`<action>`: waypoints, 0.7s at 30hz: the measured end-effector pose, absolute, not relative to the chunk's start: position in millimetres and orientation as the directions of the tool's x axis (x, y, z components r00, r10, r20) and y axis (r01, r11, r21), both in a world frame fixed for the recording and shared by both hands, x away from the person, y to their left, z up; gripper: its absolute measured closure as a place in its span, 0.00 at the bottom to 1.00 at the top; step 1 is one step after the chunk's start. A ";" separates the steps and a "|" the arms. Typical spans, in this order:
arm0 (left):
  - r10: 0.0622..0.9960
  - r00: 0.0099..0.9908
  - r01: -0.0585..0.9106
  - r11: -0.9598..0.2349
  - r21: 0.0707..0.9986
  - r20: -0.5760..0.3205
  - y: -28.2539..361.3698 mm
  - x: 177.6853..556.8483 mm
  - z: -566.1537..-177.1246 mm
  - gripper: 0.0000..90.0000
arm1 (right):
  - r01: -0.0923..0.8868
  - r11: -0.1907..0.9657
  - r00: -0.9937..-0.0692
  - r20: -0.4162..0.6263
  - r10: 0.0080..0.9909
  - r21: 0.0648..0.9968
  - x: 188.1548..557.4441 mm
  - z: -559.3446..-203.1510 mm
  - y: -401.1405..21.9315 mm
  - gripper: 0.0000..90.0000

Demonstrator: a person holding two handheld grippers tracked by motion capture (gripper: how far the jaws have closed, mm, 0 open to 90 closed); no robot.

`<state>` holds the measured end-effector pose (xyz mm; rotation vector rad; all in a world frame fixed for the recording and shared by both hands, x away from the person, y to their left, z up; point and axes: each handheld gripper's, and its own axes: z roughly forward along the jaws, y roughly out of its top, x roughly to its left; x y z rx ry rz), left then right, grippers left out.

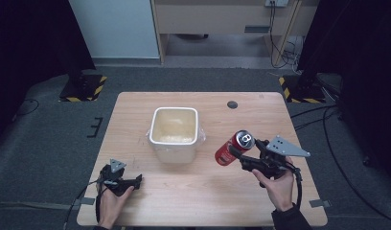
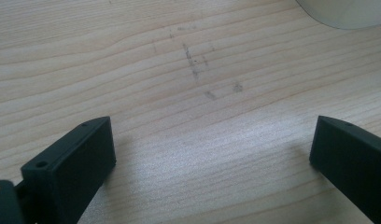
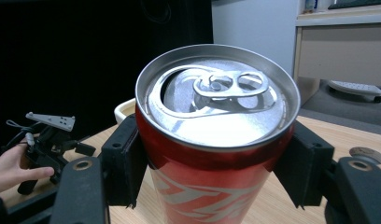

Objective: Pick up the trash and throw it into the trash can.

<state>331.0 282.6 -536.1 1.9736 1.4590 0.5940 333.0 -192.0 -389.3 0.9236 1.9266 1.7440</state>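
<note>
Basically, we had the right gripper [image 1: 237,154] pinching the red can [image 1: 233,147] by its sides, lifted and tilted just right of the white bin [image 1: 175,134], probably to drop it in. Left gripper [image 1: 136,180] rested on the table [image 1: 208,201] near the bin's front-left corner, jaws spread and empty.

Light wooden table [image 1: 203,201], white square tub [image 1: 174,133] standing near its centre

Even overhead light left the table [image 1: 136,120] bright, its surroundings dark. Soft shadows lay beneath the jaws. Glare whitened the can's lid [image 3: 216,100].
</note>
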 end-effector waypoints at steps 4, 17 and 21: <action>0.956 0.294 0.684 -0.210 0.698 0.000 282.5 331.2 -536.1 0.00 | 0.206 0.007 -0.715 0.146 0.684 0.979 335.3 -386.6 -187.9 0.37; 0.956 0.294 0.684 -0.210 0.698 0.000 282.5 331.2 -536.1 0.00 | 0.176 -0.027 -0.742 0.151 0.653 0.984 351.6 -373.2 -162.4 0.37; 0.956 0.294 0.684 -0.210 0.698 0.000 282.5 331.2 -536.1 0.00 | 0.167 -0.045 -0.741 0.156 0.653 0.985 358.0 -370.1 -155.1 0.37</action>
